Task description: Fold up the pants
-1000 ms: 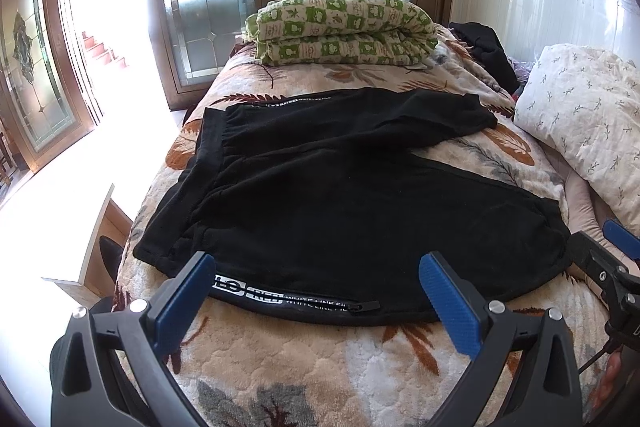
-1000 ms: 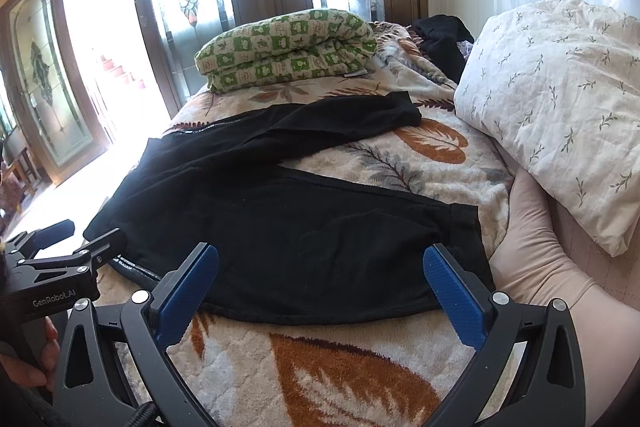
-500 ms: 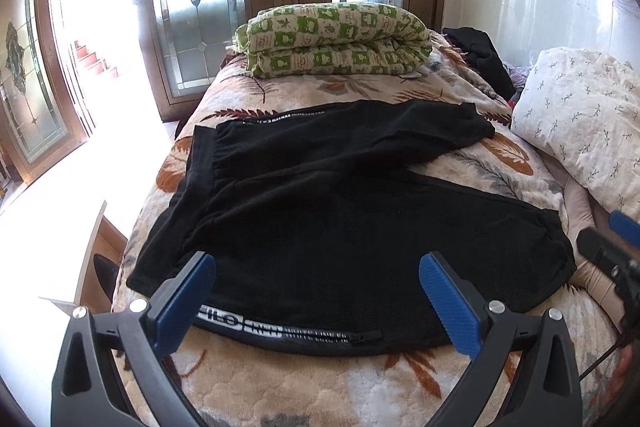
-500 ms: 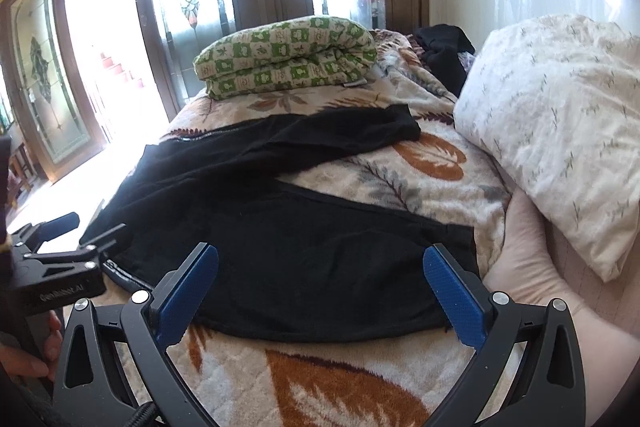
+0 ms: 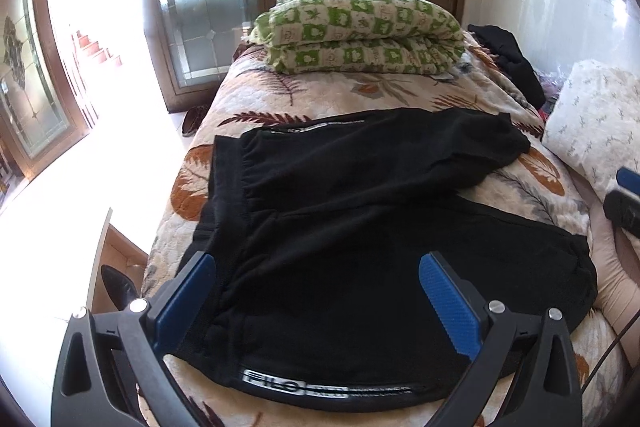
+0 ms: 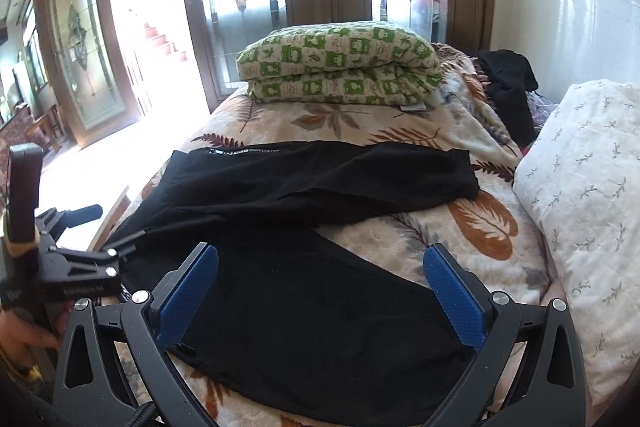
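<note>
left gripper (image 5: 316, 299): black frame, ribbed blue pads, silver screws | right gripper (image 6: 320, 291): same, black cable

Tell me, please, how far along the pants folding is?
Barely started. Done: the black pants lie spread on the bed, legs apart, no fold made. In hand: left gripper and right gripper hover open over the near leg, gripping nothing. Left: every fold.
</note>
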### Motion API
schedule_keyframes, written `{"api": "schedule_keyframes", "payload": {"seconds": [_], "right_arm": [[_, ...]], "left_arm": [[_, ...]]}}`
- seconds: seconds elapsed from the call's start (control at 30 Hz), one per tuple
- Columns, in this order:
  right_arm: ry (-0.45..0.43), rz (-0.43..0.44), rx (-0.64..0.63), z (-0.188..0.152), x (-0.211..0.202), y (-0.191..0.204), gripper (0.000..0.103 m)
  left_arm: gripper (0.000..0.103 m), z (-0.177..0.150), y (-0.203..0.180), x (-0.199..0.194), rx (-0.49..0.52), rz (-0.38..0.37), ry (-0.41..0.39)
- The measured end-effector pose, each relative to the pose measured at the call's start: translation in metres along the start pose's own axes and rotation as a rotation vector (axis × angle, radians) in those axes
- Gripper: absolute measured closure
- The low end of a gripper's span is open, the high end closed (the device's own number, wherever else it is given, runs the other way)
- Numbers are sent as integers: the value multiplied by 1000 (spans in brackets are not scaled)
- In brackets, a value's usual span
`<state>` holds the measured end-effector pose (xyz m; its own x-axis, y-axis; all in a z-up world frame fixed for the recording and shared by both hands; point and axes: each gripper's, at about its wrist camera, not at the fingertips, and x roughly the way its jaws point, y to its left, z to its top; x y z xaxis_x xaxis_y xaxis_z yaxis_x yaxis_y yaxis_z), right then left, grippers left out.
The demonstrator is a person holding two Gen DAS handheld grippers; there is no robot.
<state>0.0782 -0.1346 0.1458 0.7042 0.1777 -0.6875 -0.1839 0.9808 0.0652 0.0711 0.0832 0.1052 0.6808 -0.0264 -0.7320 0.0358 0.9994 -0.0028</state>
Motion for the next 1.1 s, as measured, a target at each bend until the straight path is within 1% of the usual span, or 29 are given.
{"api": "schedule_keyframes", "payload": {"seconds": [0.1, 0.2, 0.33, 0.43, 0.53, 0.63, 0.77, 0.8, 0.87, 1.0, 1.1], "right_arm": [[20, 0, 4, 0, 10, -1, 0], [17, 21, 20, 0, 16, -3, 0], [19, 42, 12, 1, 25, -4, 0], [27, 50, 23, 4, 35, -10, 0], [37, 56, 53, 8, 43, -16, 0], [40, 57, 82, 12, 51, -23, 0], [74, 48, 94, 10, 68, -28, 0], [82, 46, 93, 9, 72, -29, 0], [98, 40, 89, 8, 81, -29, 0], [122, 41, 80, 7, 97, -29, 0], [142, 39, 48, 13, 113, -27, 0]], "left_arm": [[0, 2, 16, 3, -43, 6, -1], [0, 5, 24, 8, -60, 4, 7], [0, 12, 30, 15, -43, -14, 25], [0, 18, 38, 18, -31, -25, 22], [0, 23, 51, 31, -43, -49, 45], [0, 30, 60, 49, -24, -69, 59], [0, 46, 72, 73, -11, -141, 86], [0, 51, 76, 80, -17, -147, 96], [0, 58, 86, 94, -28, -134, 114], [0, 67, 102, 126, -35, -70, 159], [0, 73, 111, 150, -74, -81, 202]]}}
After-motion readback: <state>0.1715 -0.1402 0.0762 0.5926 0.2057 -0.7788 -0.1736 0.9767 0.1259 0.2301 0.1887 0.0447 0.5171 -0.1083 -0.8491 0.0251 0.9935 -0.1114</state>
